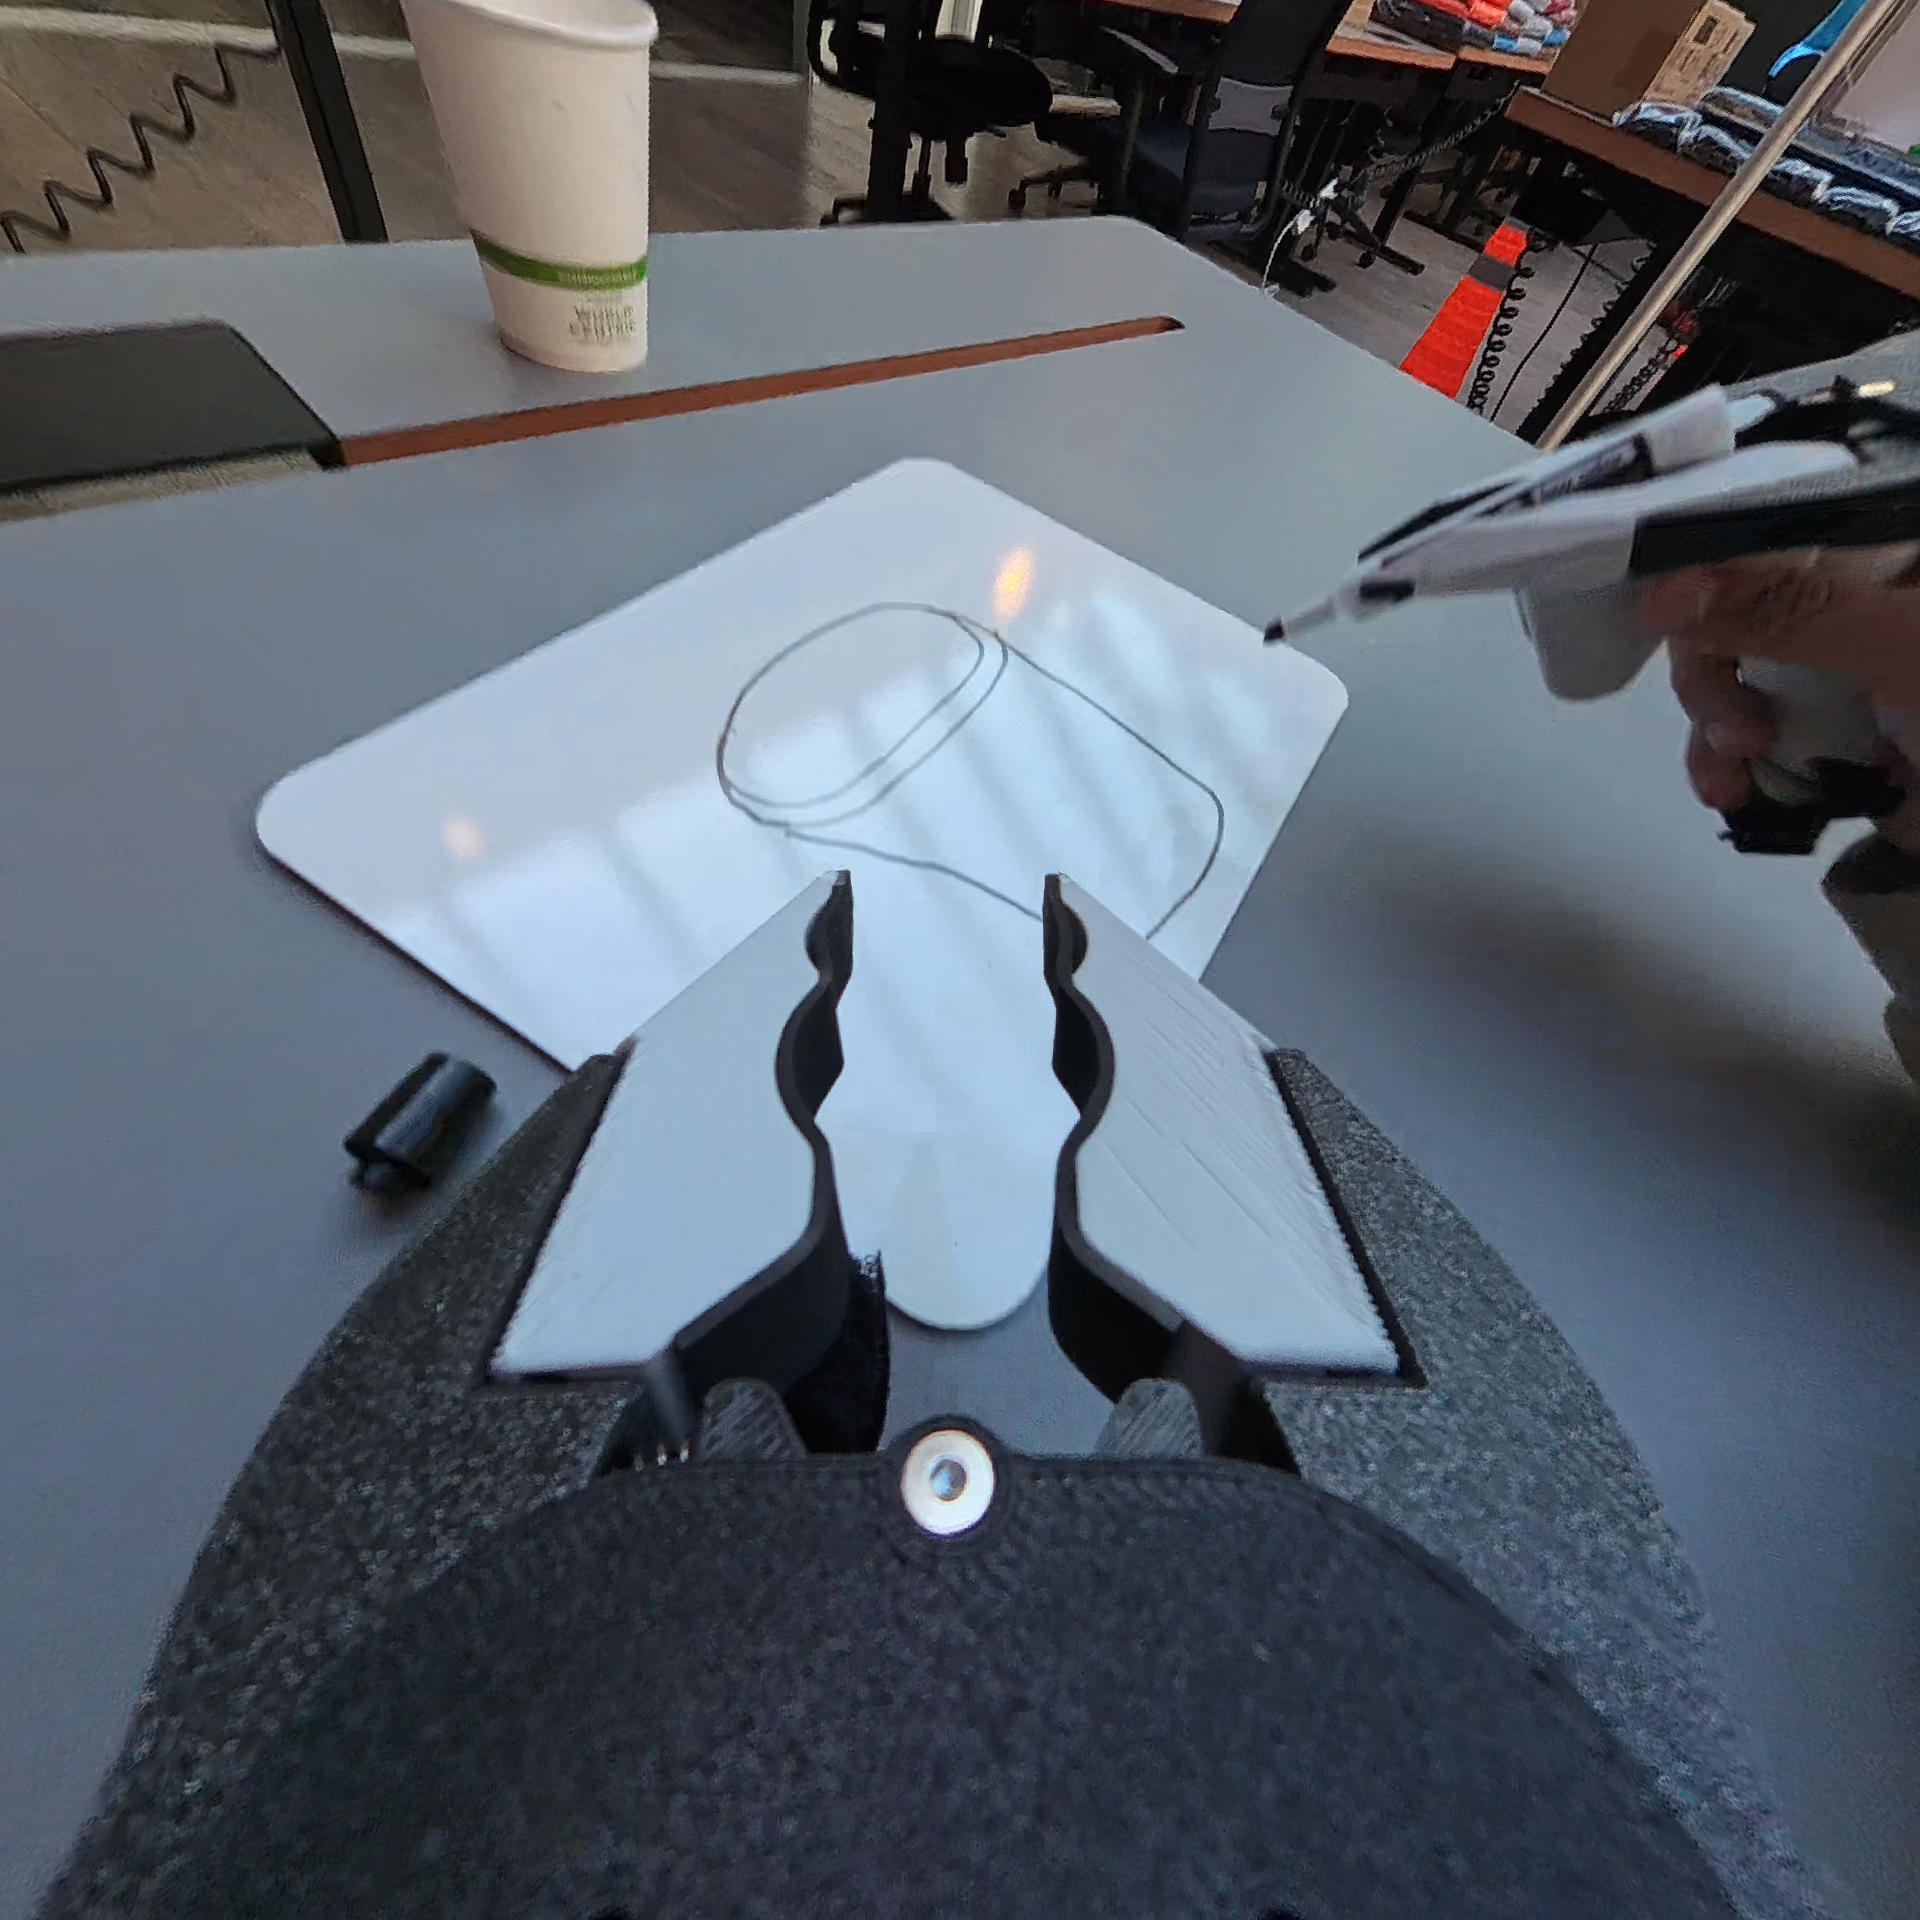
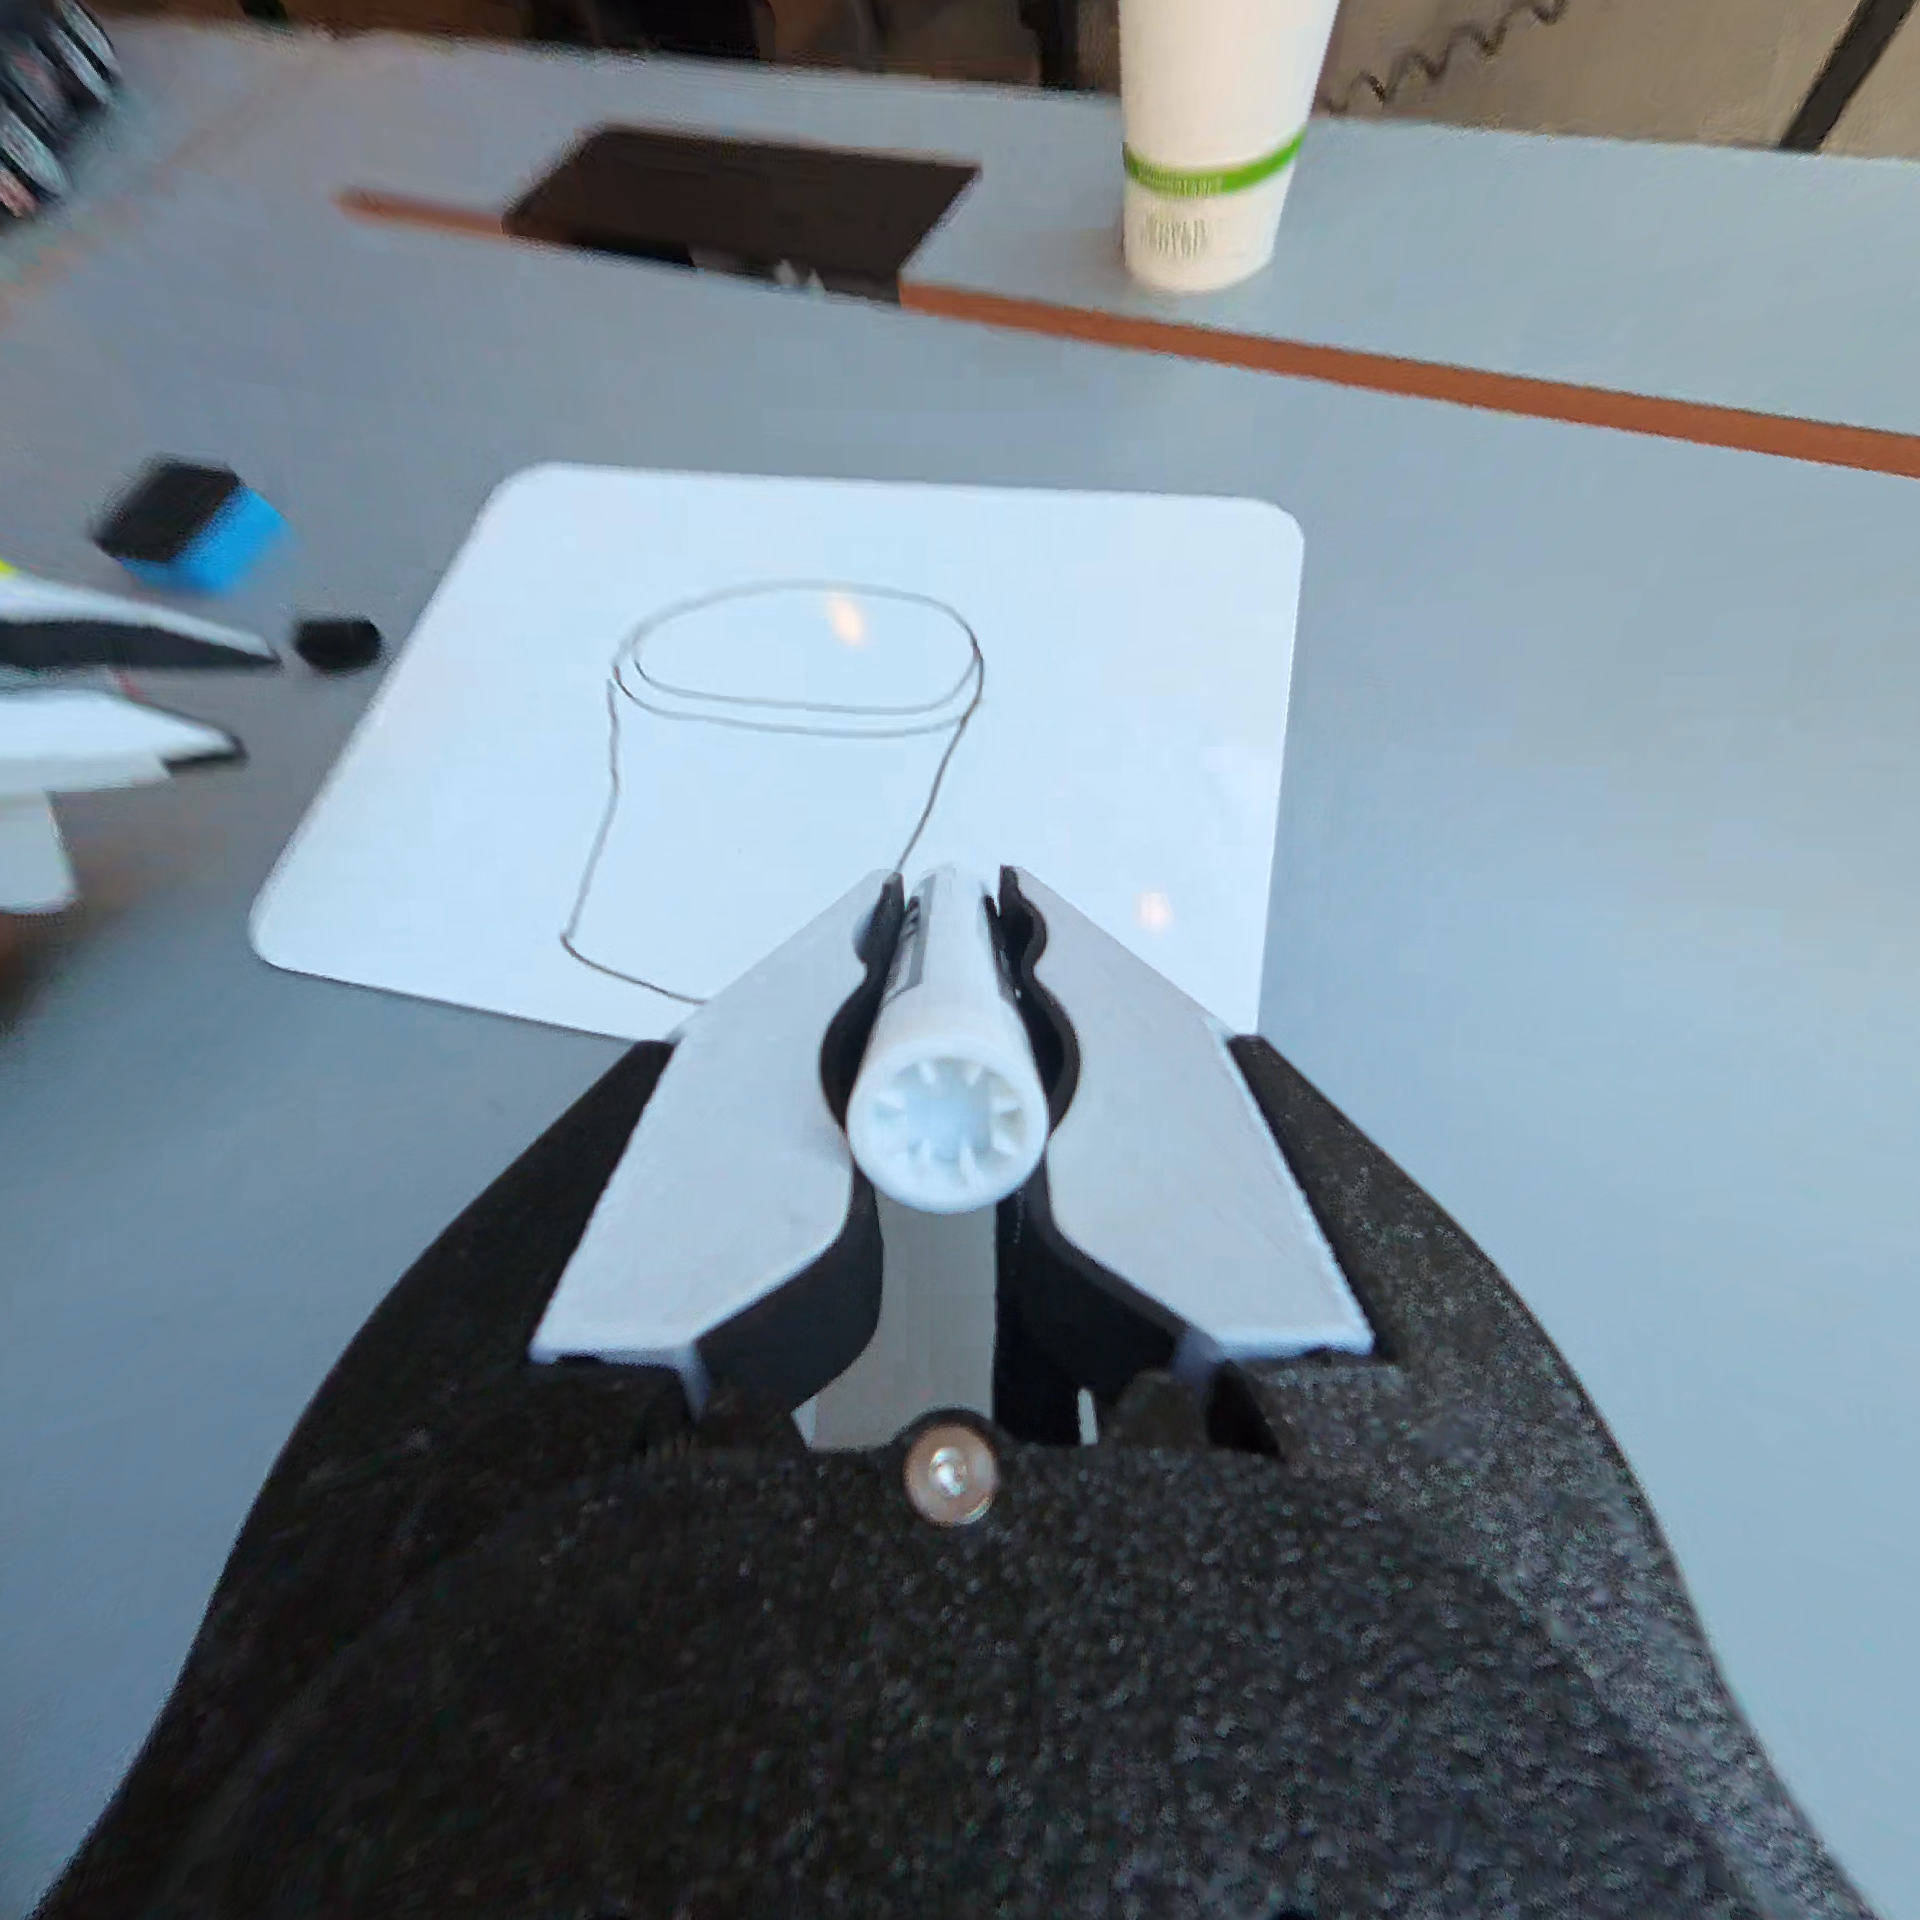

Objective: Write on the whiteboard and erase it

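A small white board lies on the grey table with a cup outline drawn on it in black. My left gripper is open and empty, held just above the board's near corner. My right gripper is shut on a white marker, whose rear end faces the camera. In the left wrist view the marker is uncapped, its tip hovering above the board's right edge. The board and the drawing also show in the right wrist view.
A black marker cap lies on the table left of my left gripper; it also shows in the right wrist view. A blue and black eraser lies beyond it. A white paper cup stands at the back. A person's hand holds the right gripper.
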